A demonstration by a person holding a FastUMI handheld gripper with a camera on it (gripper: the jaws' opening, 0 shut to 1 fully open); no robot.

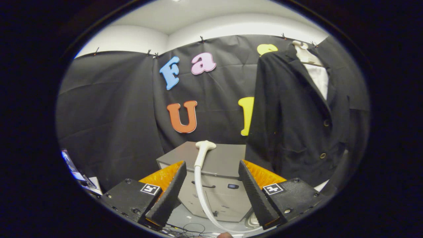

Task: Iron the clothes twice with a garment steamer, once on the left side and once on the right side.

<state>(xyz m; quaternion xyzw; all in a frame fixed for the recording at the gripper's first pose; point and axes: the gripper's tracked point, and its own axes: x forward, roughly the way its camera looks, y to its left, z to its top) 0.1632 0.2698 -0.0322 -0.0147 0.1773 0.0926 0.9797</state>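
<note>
The steamer head (pixel 205 145) is lying on top of the grey cabinet (pixel 224 158), straight ahead of you and beyond the fingertips, with its handle running roughly upright in your view and its pale hose (pixel 200 188) trailing down between the fingers toward you. Your gripper (pixel 211 190) is standing wide, gripping nothing, its fingers flanking the hose without touching it. The dark jacket (pixel 294 125) you are meant to steam is hanging to the right of the cabinet, beyond your right finger.
</note>
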